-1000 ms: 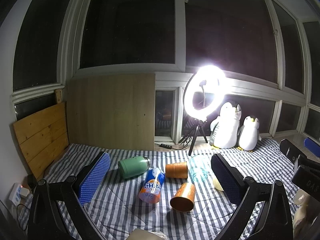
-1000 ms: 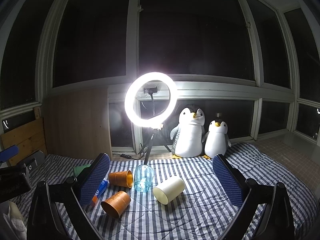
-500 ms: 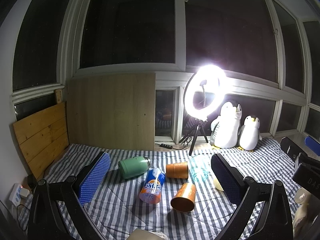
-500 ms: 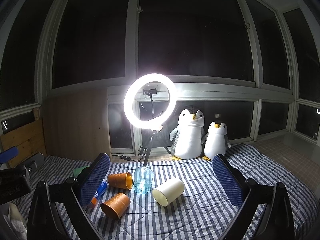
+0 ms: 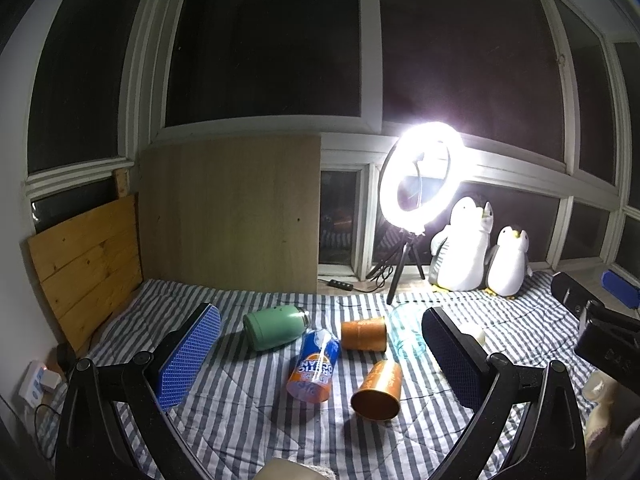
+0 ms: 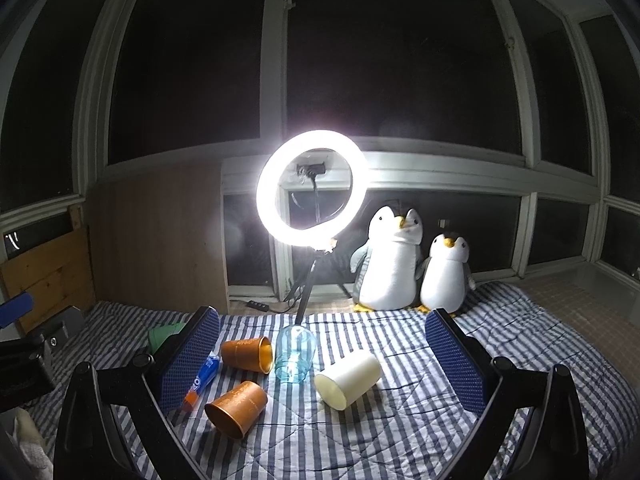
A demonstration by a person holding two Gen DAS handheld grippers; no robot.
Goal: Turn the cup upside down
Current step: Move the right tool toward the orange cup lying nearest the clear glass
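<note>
Several cups lie on a striped blanket [image 6: 400,432]. A near orange cup [image 6: 236,408] [image 5: 378,390] lies on its side, mouth toward me. A second orange cup [image 6: 247,355] [image 5: 363,334] lies on its side behind it. A clear blue cup [image 6: 295,354] [image 5: 406,334] stands mouth down. A cream cup [image 6: 347,378] lies on its side; in the left wrist view a finger hides most of it. My left gripper [image 5: 320,360] and right gripper [image 6: 322,360] are both open and empty, held above the blanket short of the cups.
A green flask [image 5: 276,327] and a blue-orange can [image 5: 314,366] lie left of the cups. A lit ring light on a tripod [image 6: 312,188] and two plush penguins [image 6: 412,264] stand at the back. Wooden boards [image 5: 84,264] line the left wall.
Both views have shifted only slightly; the cups sit a touch lower and nearer in the right wrist view. Nothing on the blanket has moved and both grippers stay open.
</note>
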